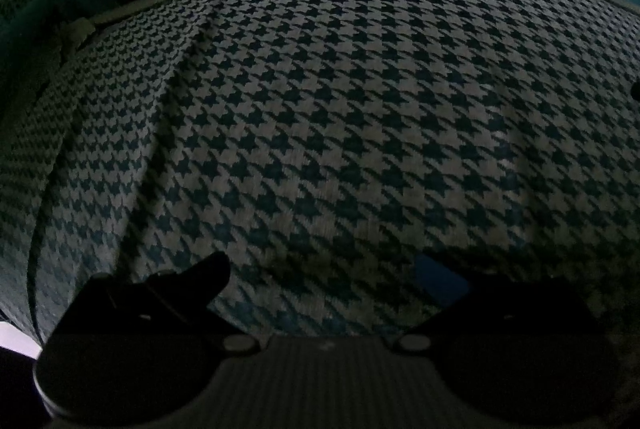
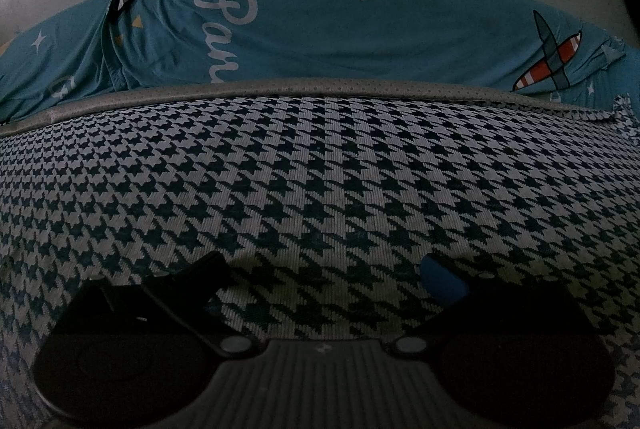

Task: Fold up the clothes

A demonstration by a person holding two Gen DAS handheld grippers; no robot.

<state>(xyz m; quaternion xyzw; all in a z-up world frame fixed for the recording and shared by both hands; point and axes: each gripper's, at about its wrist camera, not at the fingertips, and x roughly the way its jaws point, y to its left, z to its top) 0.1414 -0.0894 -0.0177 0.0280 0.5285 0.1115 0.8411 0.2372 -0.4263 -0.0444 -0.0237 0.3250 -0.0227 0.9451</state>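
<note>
Both my left claw (image 1: 324, 269) and right claw (image 2: 324, 269) are spread wide, gripping nothing, low over the dark-and-white houndstooth knit garment (image 1: 340, 117) with grey ribbed hem (image 2: 320, 89), which lies flat on a teal printed bedsheet (image 2: 320, 29) and fills both views.

Both views are dim and underexposed. Each claw casts shadow over the near houndstooth garment (image 1: 340, 117), deepest at the bottom. Fisheye distortion bows the edges, corners vignette black. Left view is slightly soft.
</note>
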